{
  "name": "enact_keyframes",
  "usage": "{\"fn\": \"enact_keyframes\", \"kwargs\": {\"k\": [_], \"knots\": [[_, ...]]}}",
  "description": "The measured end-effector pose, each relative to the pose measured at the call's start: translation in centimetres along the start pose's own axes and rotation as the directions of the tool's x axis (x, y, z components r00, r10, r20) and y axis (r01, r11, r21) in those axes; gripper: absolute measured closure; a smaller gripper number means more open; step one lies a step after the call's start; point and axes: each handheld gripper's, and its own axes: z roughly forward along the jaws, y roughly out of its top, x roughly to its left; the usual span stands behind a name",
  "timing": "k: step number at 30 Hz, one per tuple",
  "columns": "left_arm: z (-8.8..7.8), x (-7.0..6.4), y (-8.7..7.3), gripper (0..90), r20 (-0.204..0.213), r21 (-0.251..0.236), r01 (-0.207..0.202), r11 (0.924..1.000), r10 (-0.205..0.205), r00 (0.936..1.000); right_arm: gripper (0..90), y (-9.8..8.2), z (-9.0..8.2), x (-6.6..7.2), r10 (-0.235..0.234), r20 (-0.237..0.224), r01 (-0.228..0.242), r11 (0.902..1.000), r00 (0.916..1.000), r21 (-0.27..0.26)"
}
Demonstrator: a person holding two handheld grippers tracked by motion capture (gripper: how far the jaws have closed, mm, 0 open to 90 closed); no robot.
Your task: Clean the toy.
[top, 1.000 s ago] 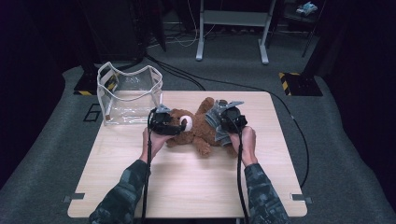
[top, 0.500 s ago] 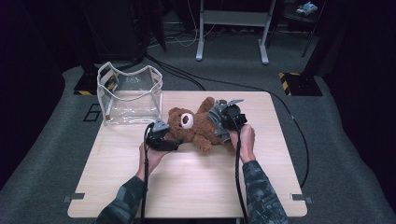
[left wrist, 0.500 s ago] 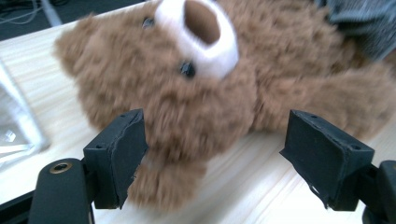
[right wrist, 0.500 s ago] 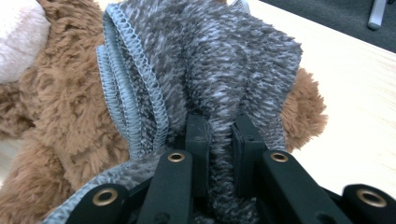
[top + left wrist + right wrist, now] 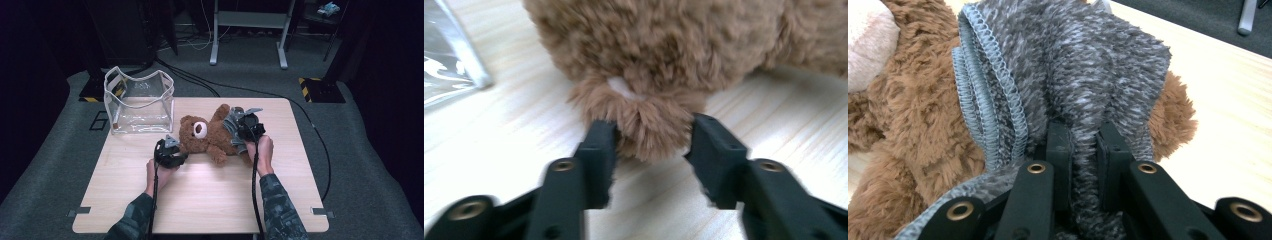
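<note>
1. Teddy bear (image 5: 207, 137) lies on its back mid-table (image 5: 200, 200), just right of the clear bag (image 5: 139, 102).
2. My left gripper (image 5: 651, 145) has just been closing; its jaws now sit against both sides of the bear's furry ear (image 5: 649, 127), partly open around it.
3. My right gripper (image 5: 1083, 145) is clamped narrow on the bear's grey knit garment (image 5: 1073, 65), a fold pinched between the jaws.
4. In the high view, left gripper (image 5: 170, 154) at the bear's head, right gripper (image 5: 245, 127) over its body.

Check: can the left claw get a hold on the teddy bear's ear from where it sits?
Probably yes. The left claw already straddles the ear of the teddy bear, its jaws have just been closing on it, and nothing lies between.
</note>
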Motion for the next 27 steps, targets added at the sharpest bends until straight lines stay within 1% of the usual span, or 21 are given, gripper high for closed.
{"fn": "enact_keyframes", "kwargs": {"k": [1, 2, 3, 4, 6, 7, 10, 11, 13, 14, 15, 16, 17, 18, 19, 21, 22, 23, 24, 25, 27], "knots": [[0.3, 0.0, 0.0, 65.2, -0.007, 0.008, -0.001, 1.0, 0.001, 1.0, 79.8, 0.0, 0.0, 0.1, 0.014, -0.003, -0.014, 0.9999, 0.9999, 0.002], [0.4, 0.0, -0.1, 70.6, -0.005, -0.004, 0.01, 0.9999, -0.01, 0.9999, 79.8, 0.0, 0.0, 0.0, -0.002, 0.001, 0.002, 1.0, 1.0, 0.0], [0.5, 0.1, -0.1, 75.6, -0.005, -0.01, 0.01, 0.9999, -0.01, 0.9999, 79.7, 0.0, -0.1, 0.0, -0.008, -0.001, 0.008, 1.0, 1.0, 0.001], [0.6, 0.1, -0.1, 79.7, 0.0, -0.026, 0.027, 0.9993, -0.027, 0.9996, 79.6, 0.0, -0.2, 0.2, 0.003, 0.001, -0.003, 1.0, 1.0, 0.002], [0.5, 0.1, -0.1, 85.5, 0.01, -0.029, 0.03, 0.9991, -0.029, 0.9995, 79.4, -0.1, -0.5, 0.2, -0.003, 0.001, 0.003, 0.9998, 1.0, -0.019], [0.4, 0.1, -0.1, 86.4, 0.019, -0.033, 0.037, 0.9988, -0.036, 0.9992, 79.4, -0.2, -0.8, 0.3, 0.002, 0.003, -0.002, 0.9995, 1.0, -0.032], [0.2, 0.3, -0.2, 87.6, 0.041, -0.057, 0.066, 0.9962, -0.063, 0.9972, 79.2, -0.4, -2.0, 0.6, -0.012, 0.0, 0.012, 0.9982, 0.9999, -0.059], [0.1, 0.4, -0.2, 87.8, 0.052, -0.063, 0.076, 0.9951, -0.073, 0.9959, 79.2, -0.6, -2.6, 0.9, -0.014, -0.005, 0.014, 0.9966, 0.9999, -0.081], [-0.1, 0.4, -0.1, 87.9, 0.068, -0.077, 0.086, 0.9933, -0.081, 0.9944, 79.3, -0.8, -3.6, 1.6, -0.051, -0.014, 0.049, 0.992, 0.9986, -0.116], [-0.2, 0.4, -0.1, 88.0, 0.074, -0.081, 0.095, 0.9921, -0.089, 0.9933, 79.4, -0.9, -4.1, 2.1, -0.056, -0.022, 0.053, 0.9905, 0.9982, -0.127], [-0.4, 0.4, 0.1, 88.0, 0.082, -0.084, 0.088, 0.9925, -0.081, 0.9933, 79.4, -1.0, -4.4, 2.5, -0.069, -0.027, 0.065, 0.9888, 0.9972, -0.134], [-0.5, 0.3, 0.2, 88.0, 0.08, -0.097, 0.09, 0.9912, -0.082, 0.9934, 79.4, -1.2, -4.7, 3.2, -0.097, -0.045, 0.091, 0.987, 0.9942, -0.133], [-0.7, 0.3, 0.3, 88.0, 0.094, -0.099, 0.097, 0.9904, -0.088, 0.9916, 79.4, -1.4, -4.8, 3.8, -0.108, -0.063, 0.099, 0.9865, 0.9922, -0.131], [-0.9, 0.2, 0.5, 88.1, 0.092, -0.113, 0.092, 0.9894, -0.081, 0.9924, 79.5, -1.5, -4.7, 4.4, -0.139, -0.08, 0.127, 0.9825, 0.9871, -0.137], [-1.0, 0.1, 0.6, 88.2, 0.093, -0.119, 0.09, 0.9889, -0.079, 0.9925, 79.5, -1.7, -4.5, 5.0, -0.169, -0.086, 0.158, 0.9793, 0.9818, -0.127], [-1.2, 0.0, 0.7, 88.2, 0.089, -0.127, 0.08, 0.9886, -0.069, 0.9936, 79.6, -2.0, -3.7, 5.6, -0.191, -0.091, 0.182, 0.9781, 0.9773, -0.101], [-1.2, 0.0, 0.7, 88.3, 0.091, -0.128, 0.082, 0.9883, -0.071, 0.9934, 79.7, -2.1, -3.2, 5.7, -0.189, -0.092, 0.181, 0.9795, 0.9777, -0.089], [-1.3, 0.1, 0.7, 88.3, 0.091, -0.126, 0.08, 0.9888, -0.069, 0.9935, 79.7, -2.3, -2.7, 5.7, -0.176, -0.097, 0.169, 0.9828, 0.9797, -0.074], [-1.3, 0.2, 0.6, 88.3, 0.094, -0.125, 0.084, 0.9886, -0.073, 0.9929, 79.9, -2.5, -2.4, 5.5, -0.174, -0.097, 0.168, 0.9835, 0.9799, -0.067], [-1.3, 0.3, 0.6, 88.3, 0.094, -0.13, 0.088, 0.9876, -0.077, 0.9927, 79.9, -2.7, -2.1, 5.3, -0.158, -0.094, 0.152, 0.986, 0.983, -0.07], [-1.3, 0.4, 0.5, 88.4, 0.094, -0.133, 0.088, 0.9871, -0.076, 0.9926, 80.0, -3.1, -2.0, 5.0, -0.142, -0.077, 0.137, 0.9885, 0.9869, -0.064]]}}
